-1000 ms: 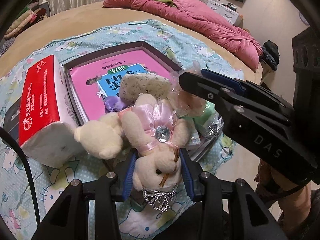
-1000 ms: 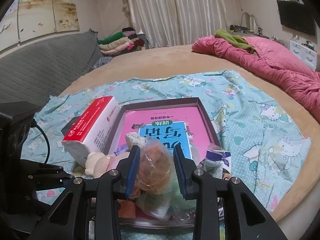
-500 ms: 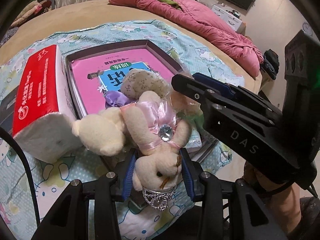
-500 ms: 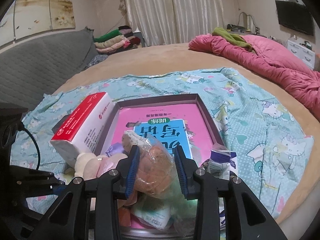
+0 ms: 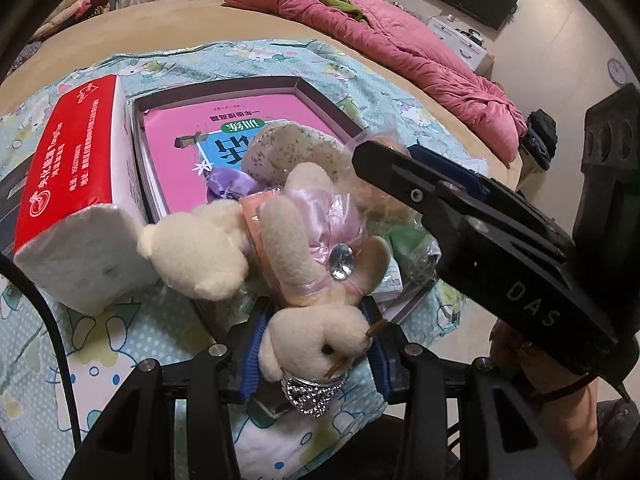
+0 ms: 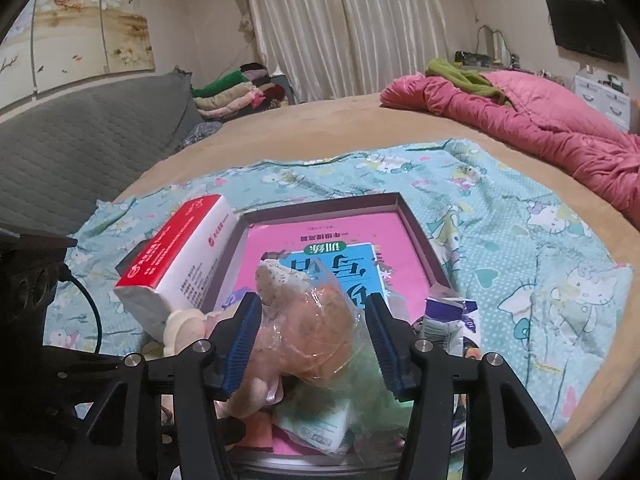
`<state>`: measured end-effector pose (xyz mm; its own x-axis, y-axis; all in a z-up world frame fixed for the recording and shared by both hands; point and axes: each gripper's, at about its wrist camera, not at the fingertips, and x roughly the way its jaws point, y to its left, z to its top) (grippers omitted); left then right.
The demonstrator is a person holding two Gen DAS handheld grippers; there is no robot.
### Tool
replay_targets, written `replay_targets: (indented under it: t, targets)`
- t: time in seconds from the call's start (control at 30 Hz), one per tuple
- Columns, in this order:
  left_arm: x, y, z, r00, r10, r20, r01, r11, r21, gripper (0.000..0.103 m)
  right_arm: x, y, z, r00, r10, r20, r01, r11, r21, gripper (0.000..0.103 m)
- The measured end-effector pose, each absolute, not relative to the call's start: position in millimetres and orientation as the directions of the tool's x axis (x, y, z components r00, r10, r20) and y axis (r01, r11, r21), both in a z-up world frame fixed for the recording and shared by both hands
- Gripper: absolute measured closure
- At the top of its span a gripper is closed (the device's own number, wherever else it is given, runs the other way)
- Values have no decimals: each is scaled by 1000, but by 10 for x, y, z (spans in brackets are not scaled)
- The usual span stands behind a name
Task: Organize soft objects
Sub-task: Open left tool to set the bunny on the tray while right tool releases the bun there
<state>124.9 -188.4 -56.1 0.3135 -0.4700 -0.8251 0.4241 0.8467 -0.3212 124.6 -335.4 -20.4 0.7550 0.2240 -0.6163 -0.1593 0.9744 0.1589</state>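
The left claw (image 5: pixel 314 354) points steeply down, its blue pads pressed on the head of the cream plush rabbit (image 5: pixel 316 264). The right claw (image 6: pixel 316 344) reaches in from the rabbit's right; its jaws have just been opening, pads clear of the bagged brown toy (image 6: pixel 320 332) between them

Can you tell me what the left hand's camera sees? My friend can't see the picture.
The left gripper is shut on the head of a cream plush bunny in a pink ribbon dress, over the near edge of a shallow box holding a pink book. A red tissue pack lies left; the right gripper reaches in from the right.
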Motion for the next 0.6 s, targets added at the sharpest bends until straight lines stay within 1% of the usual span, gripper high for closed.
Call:
replay_targets:
  t: [0.1,0.3,0.4,0.5,0.6]
  targets:
    - [1224,-1887,-548,319,-465,-825,430,847,-311,54,1219,-3375,-175,761,226,-608,-156,974,166,45]
    - [1166,-1883,-552,319,-463,-827,439,846,-304,47,1180,-3428,-107,773,226,-593,-143,972,185,37]
    - [1142,-1884,-545,324,-456,-829,442,847,-294,43,1146,-3459,-80,780,222,-585,-132,972,192,35]
    - [1113,-1865,-511,330,-460,-825,445,846,-294,41,1111,-3490,-39,787,209,-580,-118,974,191,33]
    - [1070,-1843,-444,345,-455,-821,445,849,-284,39,1074,-3522,13,796,203,-571,-106,974,198,29]
